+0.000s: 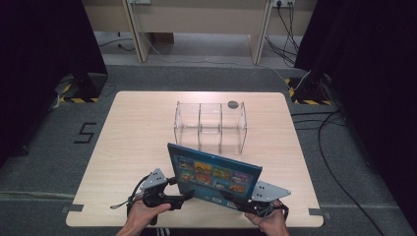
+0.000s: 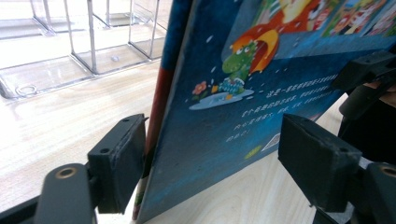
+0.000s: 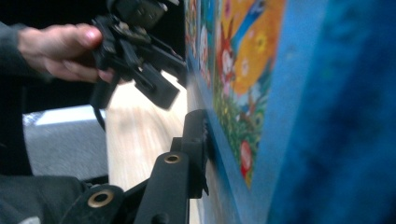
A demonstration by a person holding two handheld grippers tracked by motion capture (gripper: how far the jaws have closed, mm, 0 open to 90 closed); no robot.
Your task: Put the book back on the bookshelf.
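A large, thin picture book with a dark blue cover stands tilted on its lower edge at the near middle of the pale wooden table, its illustrated cover with a grid of small coloured pictures facing the near side. It sits just near of a clear acrylic organiser with three upright compartments, which stands at the middle of the table; the two are close but apart. A small round grey disc lies on the table just behind the organiser's far right corner.

The left tongs, held in the person's left hand, reach in at the book's near left corner. In the left gripper view these tongs stand spread around the book's lower corner: one black pad lies just beside the spine, perhaps grazing it, while the other pad stands clearly apart from the cover, so the book is between the jaws but not pinched.

The right tongs, in the person's right hand, are at the book's near right corner. In the right gripper view one black jaw presses flat against the book's brightly illustrated face; the other jaw is hidden behind the book, so the tongs appear to be pinching the book at that edge. The same view shows the left hand and its tongs farther off at the book's other corner.
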